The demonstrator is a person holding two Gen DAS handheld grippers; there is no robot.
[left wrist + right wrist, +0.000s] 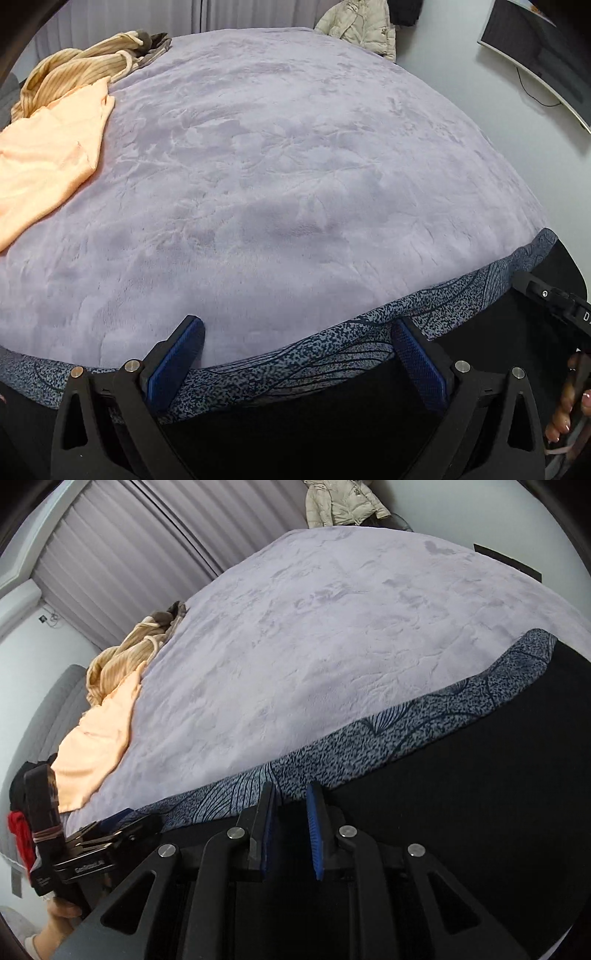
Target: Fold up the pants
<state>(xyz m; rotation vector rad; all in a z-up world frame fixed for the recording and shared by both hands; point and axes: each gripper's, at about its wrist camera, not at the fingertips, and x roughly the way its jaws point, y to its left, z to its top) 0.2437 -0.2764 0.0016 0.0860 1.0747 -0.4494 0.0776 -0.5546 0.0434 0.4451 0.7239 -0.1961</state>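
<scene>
Black pants (314, 424) lie at the near edge of the bed, over its blue patterned border (332, 350); they also fill the lower right of the right wrist view (461, 794). My left gripper (295, 332) is wide open above the border and the pants' edge, holding nothing. My right gripper (291, 794) has its blue pads a narrow gap apart, just over the pants' edge at the border (332, 753); nothing shows between them. The right gripper also shows at the left wrist view's right edge (554, 302); the left gripper shows at lower left of the right wrist view (103, 834).
A lilac plush blanket (277, 184) covers the bed. A peach garment (48, 158) and a tan ribbed garment (74, 70) lie at the far left. A cream jacket (358, 26) hangs beyond the bed. A monitor (546, 48) is on the right wall.
</scene>
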